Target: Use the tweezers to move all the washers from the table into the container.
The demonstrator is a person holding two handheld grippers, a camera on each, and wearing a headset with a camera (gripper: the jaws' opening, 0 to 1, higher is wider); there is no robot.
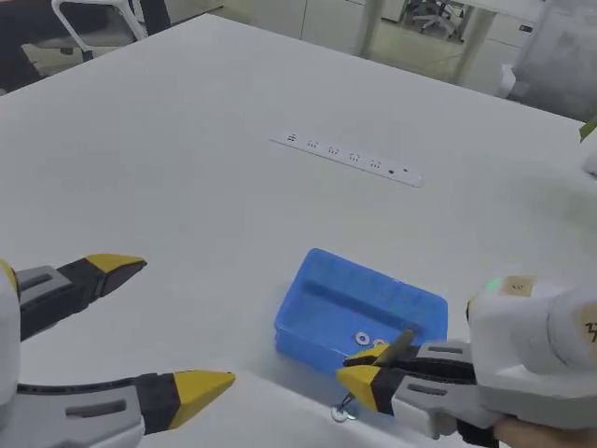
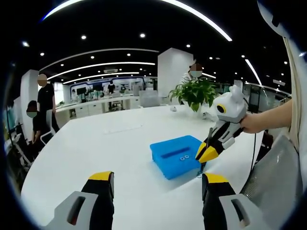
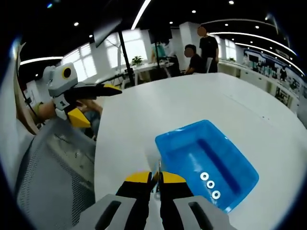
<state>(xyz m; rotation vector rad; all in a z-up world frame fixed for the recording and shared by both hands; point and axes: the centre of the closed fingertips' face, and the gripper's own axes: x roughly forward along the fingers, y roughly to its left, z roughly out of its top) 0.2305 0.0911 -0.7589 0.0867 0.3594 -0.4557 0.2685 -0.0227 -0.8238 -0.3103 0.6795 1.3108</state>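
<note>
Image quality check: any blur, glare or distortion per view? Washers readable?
Head view: soft, slightly hazy; washers in the container small but readable. Left gripper view: strong fisheye, ceiling light strips bow into arcs; container sharp. Right gripper view: same bowing, windows blown out, three washers crisp.

Black, yellow-tipped fingers (image 1: 65,285) on white moulded gripper bodies (image 1: 536,341).
</note>
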